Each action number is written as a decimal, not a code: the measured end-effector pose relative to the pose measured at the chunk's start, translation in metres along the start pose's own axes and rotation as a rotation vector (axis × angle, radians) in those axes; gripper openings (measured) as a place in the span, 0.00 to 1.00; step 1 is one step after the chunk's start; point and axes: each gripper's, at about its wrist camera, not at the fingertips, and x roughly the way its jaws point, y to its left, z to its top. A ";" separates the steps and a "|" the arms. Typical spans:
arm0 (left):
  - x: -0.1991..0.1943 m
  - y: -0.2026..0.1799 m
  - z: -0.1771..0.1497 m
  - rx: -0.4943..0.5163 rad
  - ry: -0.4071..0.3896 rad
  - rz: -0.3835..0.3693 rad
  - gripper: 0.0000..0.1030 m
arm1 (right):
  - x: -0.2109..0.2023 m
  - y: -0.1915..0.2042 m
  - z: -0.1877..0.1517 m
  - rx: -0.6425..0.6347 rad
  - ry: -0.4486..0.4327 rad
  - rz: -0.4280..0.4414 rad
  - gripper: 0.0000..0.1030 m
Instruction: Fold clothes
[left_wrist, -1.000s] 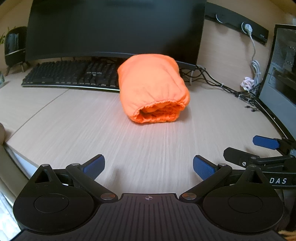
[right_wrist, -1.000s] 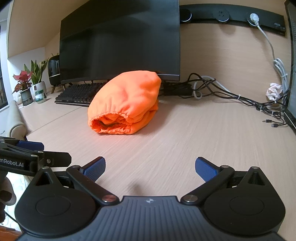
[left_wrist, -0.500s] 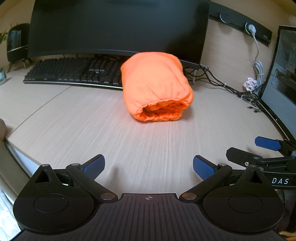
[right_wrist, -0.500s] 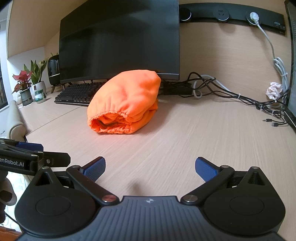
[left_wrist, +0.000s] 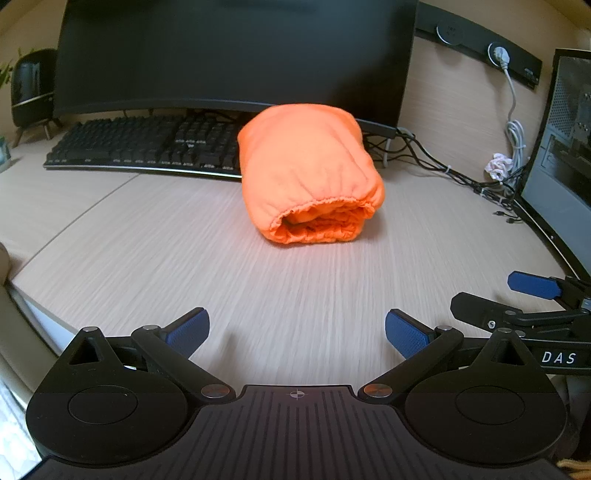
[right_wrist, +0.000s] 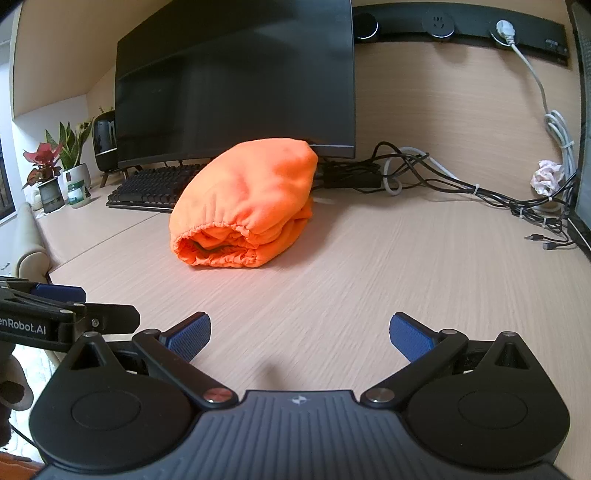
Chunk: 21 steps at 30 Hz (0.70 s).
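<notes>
An orange garment (left_wrist: 308, 173) lies folded into a thick bundle on the wooden desk (left_wrist: 184, 258), its elastic hem facing me. It also shows in the right wrist view (right_wrist: 247, 203). My left gripper (left_wrist: 297, 328) is open and empty, well short of the bundle near the desk's front edge. My right gripper (right_wrist: 300, 332) is open and empty, also short of the bundle. The right gripper shows at the right of the left wrist view (left_wrist: 517, 302); the left gripper shows at the left of the right wrist view (right_wrist: 66, 306).
A black monitor (left_wrist: 229, 51) and keyboard (left_wrist: 147, 147) stand behind the bundle. Cables (right_wrist: 461, 184) run along the back right, with a crumpled tissue (right_wrist: 546, 177). Potted plants (right_wrist: 55, 162) and a black speaker (right_wrist: 105, 144) stand at the far left. A computer case (left_wrist: 565, 147) is on the right.
The left wrist view has shifted slightly, the bundle sitting a little further right and lower in it. The right view is almost unchanged. Both grippers stay open.
</notes>
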 end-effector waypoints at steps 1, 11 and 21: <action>0.000 0.000 0.000 0.001 0.000 0.001 1.00 | 0.000 0.000 0.000 0.001 0.000 0.000 1.00; 0.001 -0.003 0.001 0.008 0.006 0.004 1.00 | -0.001 -0.005 0.000 0.024 -0.011 -0.005 1.00; 0.003 -0.004 0.001 0.012 0.008 0.002 1.00 | 0.000 -0.004 0.000 0.015 -0.008 -0.006 1.00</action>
